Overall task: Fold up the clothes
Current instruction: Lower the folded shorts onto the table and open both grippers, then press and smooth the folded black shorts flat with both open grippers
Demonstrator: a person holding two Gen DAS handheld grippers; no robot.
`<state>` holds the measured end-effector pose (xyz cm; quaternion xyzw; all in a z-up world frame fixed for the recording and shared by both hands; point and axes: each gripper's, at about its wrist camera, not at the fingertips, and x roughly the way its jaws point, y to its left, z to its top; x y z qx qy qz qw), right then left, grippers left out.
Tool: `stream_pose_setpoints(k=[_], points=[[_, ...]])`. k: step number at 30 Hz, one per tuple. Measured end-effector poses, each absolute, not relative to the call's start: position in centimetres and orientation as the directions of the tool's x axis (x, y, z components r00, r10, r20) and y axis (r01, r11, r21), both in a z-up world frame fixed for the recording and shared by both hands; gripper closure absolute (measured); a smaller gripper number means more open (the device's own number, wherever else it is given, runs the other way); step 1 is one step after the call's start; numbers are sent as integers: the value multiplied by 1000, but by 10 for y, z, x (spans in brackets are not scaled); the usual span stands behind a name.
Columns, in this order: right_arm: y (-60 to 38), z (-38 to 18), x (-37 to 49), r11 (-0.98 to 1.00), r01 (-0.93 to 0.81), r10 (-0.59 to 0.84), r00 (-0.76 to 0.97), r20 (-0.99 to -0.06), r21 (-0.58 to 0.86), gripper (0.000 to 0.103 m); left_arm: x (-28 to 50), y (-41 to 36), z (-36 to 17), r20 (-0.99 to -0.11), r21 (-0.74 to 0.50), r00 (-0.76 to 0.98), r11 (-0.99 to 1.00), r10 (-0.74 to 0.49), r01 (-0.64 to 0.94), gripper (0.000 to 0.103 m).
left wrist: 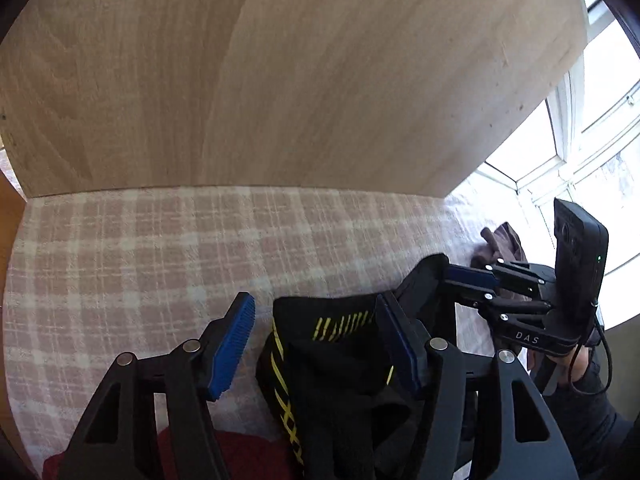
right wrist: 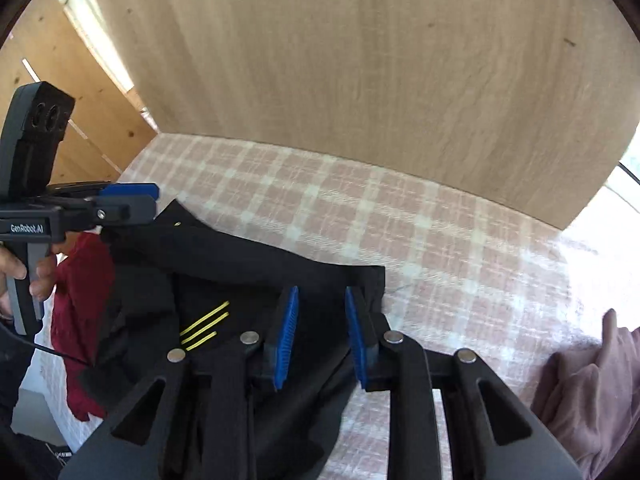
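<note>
A black garment with yellow stripes lies bunched on the pink plaid bedcover; it also shows in the right wrist view. My left gripper is open, its blue pads either side of the garment's left top edge. My right gripper is open, its pads over the garment's right top corner. Each gripper shows in the other's view: the right one at the garment's far corner, the left one above the left corner.
A red garment lies under the black one at the left, also low in the left wrist view. A mauve garment lies to the right. A wooden headboard stands behind the bed. A window is at the right.
</note>
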<state>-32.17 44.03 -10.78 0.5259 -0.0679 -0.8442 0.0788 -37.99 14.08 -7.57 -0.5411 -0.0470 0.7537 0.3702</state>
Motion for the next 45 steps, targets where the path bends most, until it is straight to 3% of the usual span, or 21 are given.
stream_pose_setpoints(k=[3,7,12,15,18,23,28,30,32,33,34,40,45], points=[[453,-94,-317,-986,20,-156,-469,-869,167,78,-381,130,-63,-769,-450,-174,-715,615,-536,41],[453,-92,-305,-1000,14,-25,-481,-876,21,62,-361,129,-61,-817,-346,-167,-700,552,-625,41],[464,-86,-268,-956,13,-262,-488,-833,294,62,-344,129,-62,-827,-326,-149,-677,542,-660,41],[438,-75,-230,-932,100,-351,-489,-798,349,58,-331,117,-54,-807,-358,-144,-669,572,-652,41],[394,-70,-199,-927,185,-376,-453,-808,328,47,-311,109,-50,-806,-362,-128,-653,578,-665,41],[339,-65,-185,-908,286,-407,-428,-807,307,46,-280,102,-54,-805,-410,-56,-622,591,-667,41],[296,-75,-201,-927,360,-260,-428,-865,101,45,-268,89,-66,-822,-416,-38,-644,568,-642,41],[291,-82,-213,-923,372,-257,-409,-876,98,46,-268,85,-67,-829,-405,-41,-650,558,-643,41],[292,-88,-225,-920,368,-280,-380,-881,134,52,-270,82,-69,-837,-390,-53,-661,545,-641,41],[294,-91,-231,-919,363,-294,-362,-885,156,84,-271,81,-69,-840,-383,-59,-666,539,-640,41],[299,-93,-236,-918,346,-314,-332,-889,195,100,-272,79,-70,-843,-375,-64,-671,533,-640,41],[353,-66,-243,-956,241,-253,-385,-887,168,100,-277,90,-65,-841,-353,-75,-648,536,-674,41],[413,-58,-278,-994,96,13,-430,-903,-60,99,-290,114,-59,-828,-343,-80,-614,555,-711,41]])
